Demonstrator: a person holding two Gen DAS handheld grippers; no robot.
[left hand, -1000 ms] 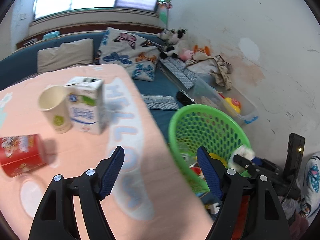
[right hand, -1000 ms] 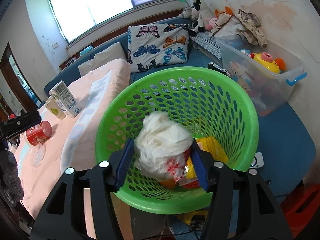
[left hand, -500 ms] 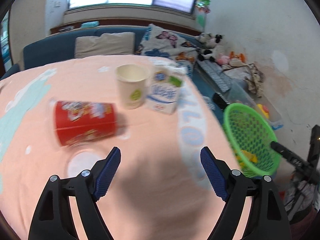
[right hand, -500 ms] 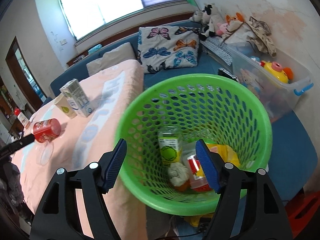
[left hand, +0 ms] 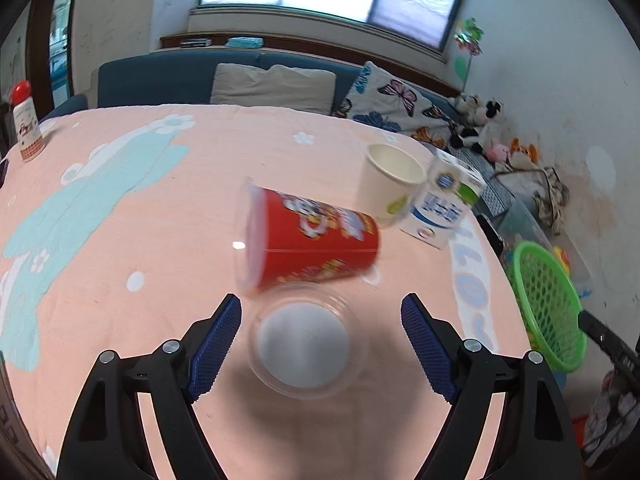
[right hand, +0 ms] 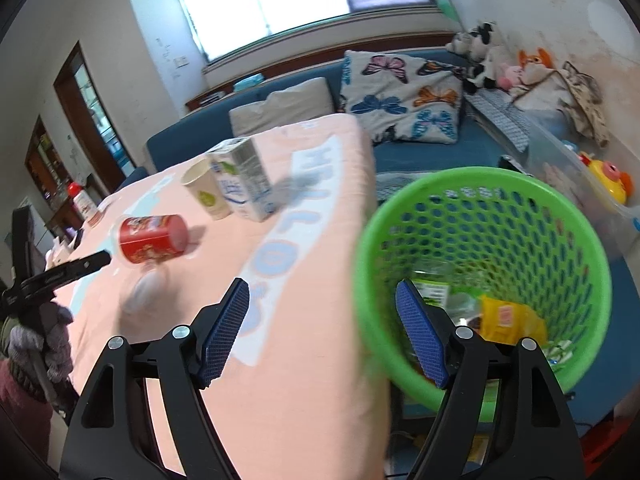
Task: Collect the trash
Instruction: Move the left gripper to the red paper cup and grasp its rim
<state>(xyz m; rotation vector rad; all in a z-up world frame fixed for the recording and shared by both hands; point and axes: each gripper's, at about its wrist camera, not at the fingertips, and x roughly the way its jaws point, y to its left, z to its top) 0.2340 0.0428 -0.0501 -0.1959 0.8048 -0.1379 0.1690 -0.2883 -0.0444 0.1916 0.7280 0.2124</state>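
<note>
On the pink cloth a red cup (left hand: 312, 248) lies on its side beside a clear round lid (left hand: 306, 344). My left gripper (left hand: 320, 308) is open just above the cloth. The lid lies between its fingers, clear of both pads. A white paper cup (left hand: 390, 184) and a milk carton (left hand: 444, 208) stand behind. The green basket (right hand: 480, 176) holds a yellow packet (right hand: 508, 316) and other trash. My right gripper (right hand: 322, 320) hangs over the gap between the table edge and the basket. Its jaws are opening with nothing between them.
A red-capped bottle (left hand: 24, 128) stands at the table's far left corner. Behind are a blue sofa (right hand: 400, 156) with a butterfly pillow (right hand: 400, 96) and plush toys (right hand: 484, 60). A clear toy bin (right hand: 580, 168) sits right of the basket. A gloved hand (right hand: 40, 340) holds the left gripper.
The right gripper released a crumpled white wad into the basket, opened wider and drew back toward the table. The left gripper swung left from the basket side to the red cup and lid.
</note>
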